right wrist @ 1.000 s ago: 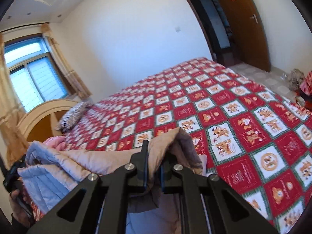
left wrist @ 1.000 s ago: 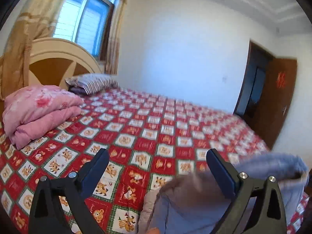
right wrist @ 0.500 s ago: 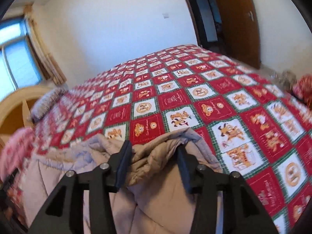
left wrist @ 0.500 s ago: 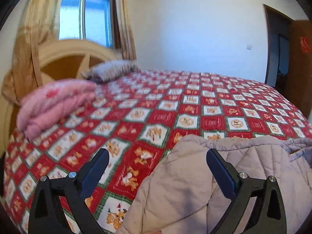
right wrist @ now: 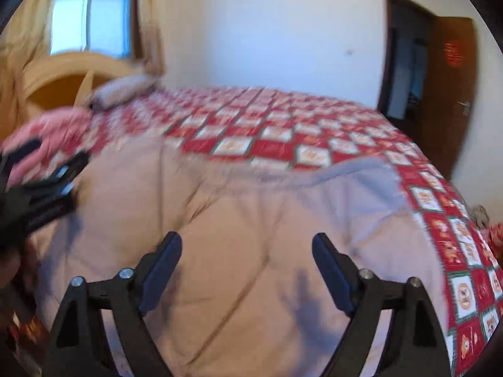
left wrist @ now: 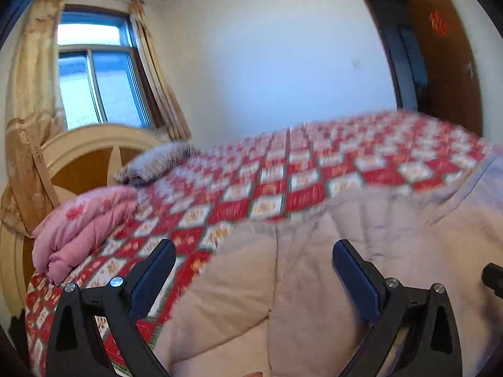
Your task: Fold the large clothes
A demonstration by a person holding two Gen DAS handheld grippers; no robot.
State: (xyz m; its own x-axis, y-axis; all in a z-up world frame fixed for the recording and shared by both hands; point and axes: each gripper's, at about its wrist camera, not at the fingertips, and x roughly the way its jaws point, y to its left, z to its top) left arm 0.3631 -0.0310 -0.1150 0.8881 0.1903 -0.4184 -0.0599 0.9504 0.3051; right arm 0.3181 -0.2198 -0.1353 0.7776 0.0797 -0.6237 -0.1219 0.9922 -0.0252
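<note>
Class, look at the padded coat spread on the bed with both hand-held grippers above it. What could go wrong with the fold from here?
1. The padded coat is puffy; with both hand-held grippers, right and left, empty, its folds may spring apart.
2. Its right edge lies near the bed's edge and could slide off.

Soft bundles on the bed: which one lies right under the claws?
The beige quilted coat, spread flat at the near edge. The folded pink quilt and striped pillow sit by the headboard.
</note>
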